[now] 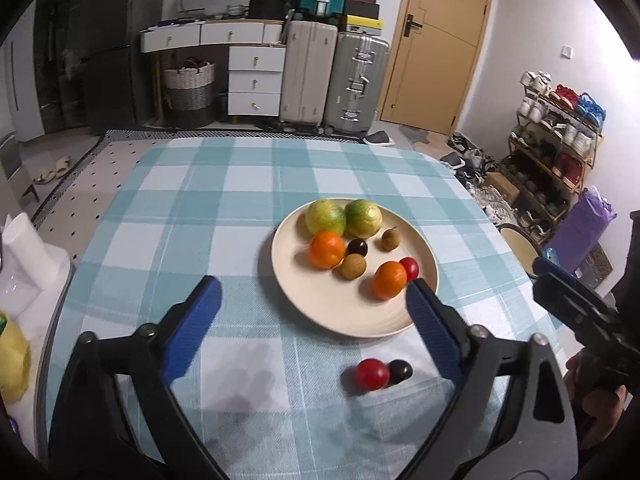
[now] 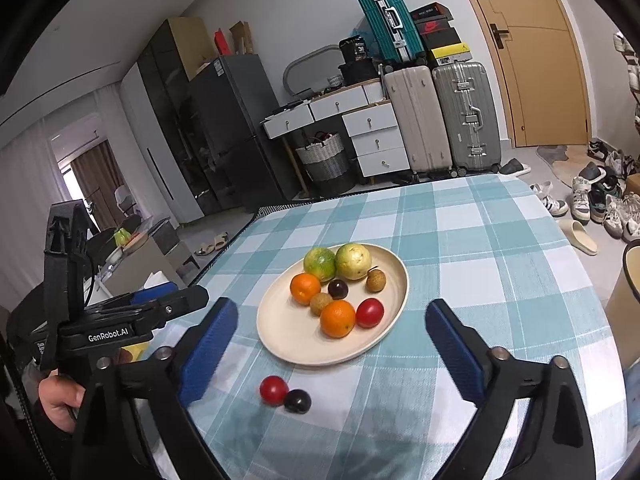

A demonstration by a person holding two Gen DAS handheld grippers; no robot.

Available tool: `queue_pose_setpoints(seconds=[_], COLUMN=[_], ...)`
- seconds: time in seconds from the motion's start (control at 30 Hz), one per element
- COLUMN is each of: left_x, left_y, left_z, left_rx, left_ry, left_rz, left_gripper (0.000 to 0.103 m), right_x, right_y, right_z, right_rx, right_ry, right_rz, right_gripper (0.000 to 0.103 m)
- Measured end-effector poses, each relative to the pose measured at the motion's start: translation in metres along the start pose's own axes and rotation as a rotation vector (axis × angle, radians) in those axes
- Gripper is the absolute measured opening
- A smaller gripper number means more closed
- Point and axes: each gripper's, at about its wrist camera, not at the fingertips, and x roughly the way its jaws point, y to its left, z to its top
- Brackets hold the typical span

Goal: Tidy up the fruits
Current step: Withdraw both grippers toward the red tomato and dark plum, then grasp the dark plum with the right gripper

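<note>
A cream plate point(image 1: 320, 312) point(image 2: 280, 340) on the checked tablecloth holds two green-yellow fruits point(image 1: 326, 217), two oranges point(image 1: 327, 249), two brown fruits, a dark plum and a red tomato point(image 1: 409, 267). A loose red tomato point(image 1: 371, 374) point(image 2: 273, 390) and a dark plum point(image 1: 400, 371) point(image 2: 297, 401) lie touching on the cloth just in front of the plate. My left gripper point(image 1: 314, 300) is open and empty above the plate's near edge. My right gripper point(image 2: 332, 320) is open and empty above the plate; it also shows at the right edge of the left wrist view point(image 1: 568, 292).
The table's blue and white checked cloth point(image 1: 200, 200) runs to rounded edges. White boxes point(image 1: 24, 264) and a yellow object sit off the left side. Suitcases point(image 1: 332, 76), drawers and a door stand behind. A shoe rack point(image 1: 560, 136) and a stool are to the right.
</note>
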Motion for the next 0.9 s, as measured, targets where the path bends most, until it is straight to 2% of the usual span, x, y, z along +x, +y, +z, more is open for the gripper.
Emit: queue_pose_setpoints(seconds=[0.03,0.37,0.83,0.9], left_x=[-0.004,-0.011,0.006,0.008], left_y=[0.002,0.007,0.026,0.029], left_z=[-0.004,-0.032,-0.072,-0.077], left_rx=[-0.010,-0.033,-0.083,-0.091], left_ry=[-0.009,0.001,0.070,0.079], left_rz=[0.001,0.037,0.077,0.076], left_gripper=[0.102,0.102,0.102,0.102], right_x=[-0.002,-0.005,0.027,0.033], right_y=[0.002,0.020,0.026,0.027], right_z=[-0.002,-0.024,-0.061,-0.065], right_rx=[-0.006,-0.041,-0.065,-0.074], right_ry=[-0.002,0.042,0.159,0.177], right_rz=[0.001,0.008,0.010,0.013], right_gripper=[0.099,0.100,0.099,0.092])
